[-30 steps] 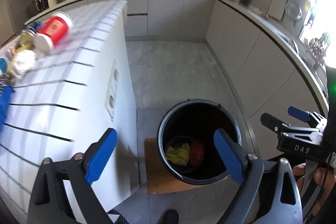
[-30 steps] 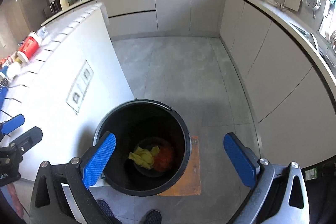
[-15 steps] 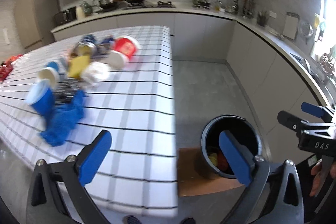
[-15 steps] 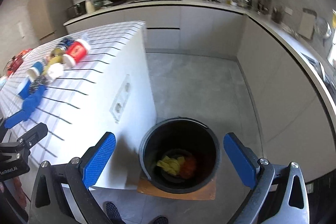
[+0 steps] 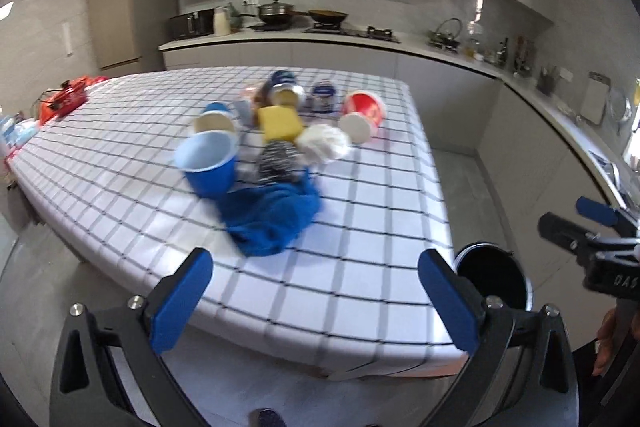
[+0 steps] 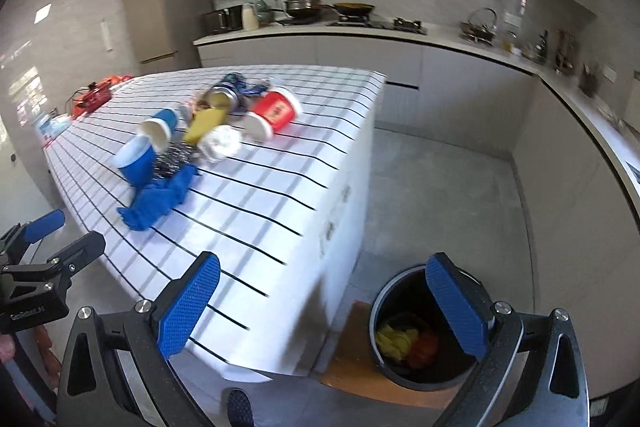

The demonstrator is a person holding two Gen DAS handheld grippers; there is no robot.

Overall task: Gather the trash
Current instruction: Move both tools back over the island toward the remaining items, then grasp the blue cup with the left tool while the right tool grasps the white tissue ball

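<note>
A heap of trash lies on the checked table (image 5: 360,291): a blue cloth (image 5: 272,217), a blue cup (image 5: 208,167), a steel scourer (image 5: 278,161), a yellow sponge (image 5: 280,123), a white paper ball (image 5: 324,143) and a red cup (image 5: 364,115) on its side. The black bin (image 6: 416,335) stands on the floor by the table's end, with yellow and red scraps inside. My left gripper (image 5: 316,299) is open and empty, near the table's front edge. My right gripper (image 6: 324,307) is open and empty, over the table corner beside the bin.
A brown mat (image 6: 348,367) lies under the bin. Kitchen counters (image 6: 440,39) with pots run along the back and right walls. A red object (image 5: 64,99) lies at the table's far left. Grey floor (image 6: 440,187) lies between table and cabinets.
Both grippers have swung up and left from over the bin toward the table. The trash heap has come to the middle of the left view. Both stay open and empty.
</note>
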